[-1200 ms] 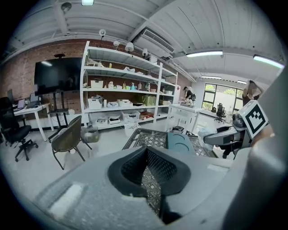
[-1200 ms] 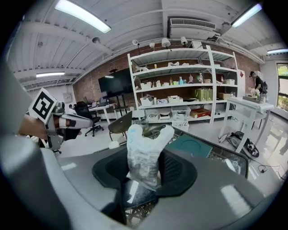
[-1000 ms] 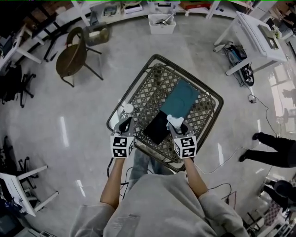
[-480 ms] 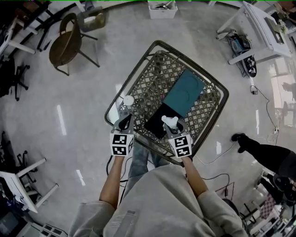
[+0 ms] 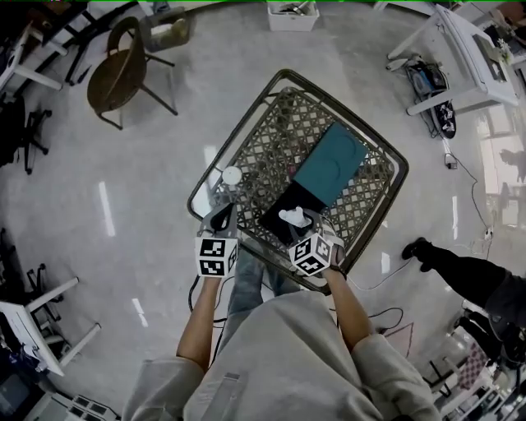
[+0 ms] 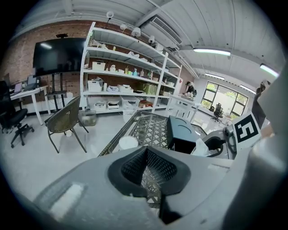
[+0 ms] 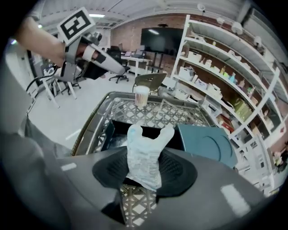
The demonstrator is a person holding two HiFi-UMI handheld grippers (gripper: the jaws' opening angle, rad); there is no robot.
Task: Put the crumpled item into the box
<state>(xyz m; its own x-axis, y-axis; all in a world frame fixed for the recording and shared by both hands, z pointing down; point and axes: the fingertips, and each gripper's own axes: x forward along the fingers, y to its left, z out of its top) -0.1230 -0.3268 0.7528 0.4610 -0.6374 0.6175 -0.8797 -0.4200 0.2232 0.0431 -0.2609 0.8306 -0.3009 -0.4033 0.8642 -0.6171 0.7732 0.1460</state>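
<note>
A white crumpled item sticks up from between the pads of my right gripper, which is shut on it. In the head view the item hangs over the near end of the open black box on the metal lattice table. The box's teal lid lies just beyond it. My left gripper is at the table's near left edge, its pads together with nothing in them. From the left gripper view the box and the held item are to the right.
A white cup stands on the table's left rim, just ahead of my left gripper. A brown chair stands on the floor far left, a white bin and white desk beyond. A person's legs are at right.
My right gripper has sunk and rolled, bringing the crumpled item over the black box's near end. The left gripper has dropped a little beside the cup.
</note>
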